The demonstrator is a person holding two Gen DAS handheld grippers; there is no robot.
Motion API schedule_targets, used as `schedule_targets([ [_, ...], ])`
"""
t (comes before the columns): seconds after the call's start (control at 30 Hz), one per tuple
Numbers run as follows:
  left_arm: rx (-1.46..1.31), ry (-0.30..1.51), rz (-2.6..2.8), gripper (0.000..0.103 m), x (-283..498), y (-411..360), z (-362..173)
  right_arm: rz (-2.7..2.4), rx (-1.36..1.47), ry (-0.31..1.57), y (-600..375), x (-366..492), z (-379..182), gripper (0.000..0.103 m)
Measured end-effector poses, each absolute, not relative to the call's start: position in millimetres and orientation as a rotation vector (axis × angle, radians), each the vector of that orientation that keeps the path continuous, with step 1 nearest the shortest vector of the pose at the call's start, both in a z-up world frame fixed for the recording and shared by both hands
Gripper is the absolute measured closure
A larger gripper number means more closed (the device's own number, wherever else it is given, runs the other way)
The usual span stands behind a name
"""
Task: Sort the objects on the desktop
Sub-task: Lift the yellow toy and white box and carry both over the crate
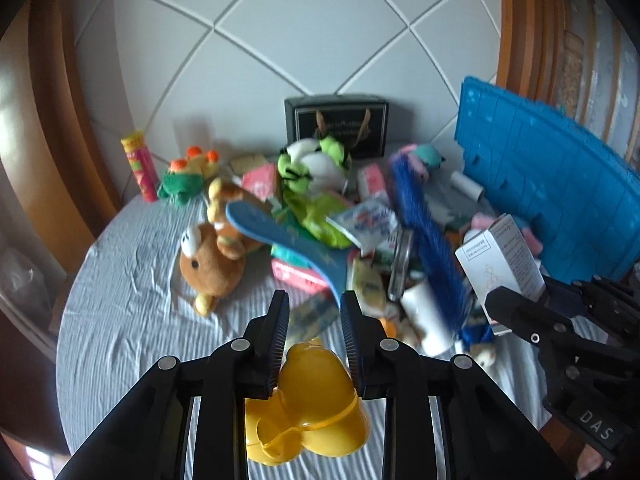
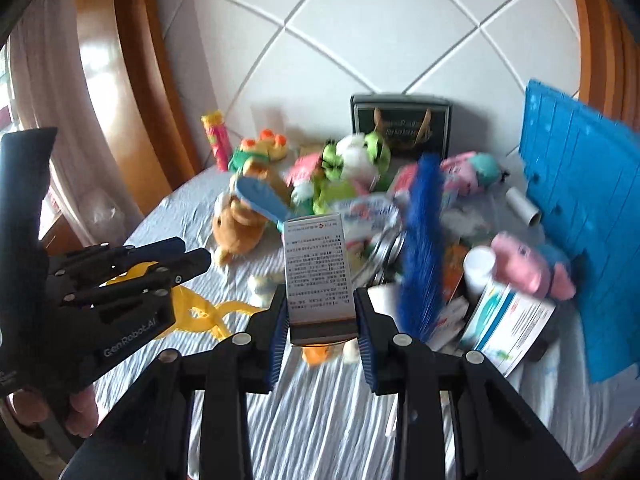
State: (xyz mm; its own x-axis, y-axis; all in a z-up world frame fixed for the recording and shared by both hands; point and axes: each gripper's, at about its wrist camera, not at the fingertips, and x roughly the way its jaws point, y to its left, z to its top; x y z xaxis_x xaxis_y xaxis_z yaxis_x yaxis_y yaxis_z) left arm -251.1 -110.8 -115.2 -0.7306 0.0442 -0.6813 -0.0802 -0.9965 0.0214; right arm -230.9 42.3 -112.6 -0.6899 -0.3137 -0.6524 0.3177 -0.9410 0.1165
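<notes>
Gripping yellow plastic toy (image 1: 308, 404), left gripper (image 1: 314, 344) clamped on it, raised above cloth-covered worktop (image 1: 132, 312). Right gripper (image 2: 322, 330) clamped on white printed box (image 2: 318, 272), also held above worktop. Toy heap beyond: brown plush (image 1: 210, 266), blue brush (image 1: 428, 236).

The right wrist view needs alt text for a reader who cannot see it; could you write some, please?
The right gripper holds a white printed box above a cloth-covered table heaped with plush toys, packets and a blue brush. At left, the left gripper carries a yellow plastic clip.
</notes>
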Motion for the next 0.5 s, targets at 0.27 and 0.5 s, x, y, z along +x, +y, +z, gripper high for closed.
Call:
schedule_targets([
  [0.27,-0.993,0.081,2.859,0.077,-273.3,-101.4,-76.2,-2.706,0.921,0.047,44.2,-243.9,-68.8,0.072],
  [0.5,-0.916,0.085,2.841,0.077,-287.6,-88.7,-58.3,-2.78,0.88,0.082,52.1,-251.2,-42.3,0.072],
])
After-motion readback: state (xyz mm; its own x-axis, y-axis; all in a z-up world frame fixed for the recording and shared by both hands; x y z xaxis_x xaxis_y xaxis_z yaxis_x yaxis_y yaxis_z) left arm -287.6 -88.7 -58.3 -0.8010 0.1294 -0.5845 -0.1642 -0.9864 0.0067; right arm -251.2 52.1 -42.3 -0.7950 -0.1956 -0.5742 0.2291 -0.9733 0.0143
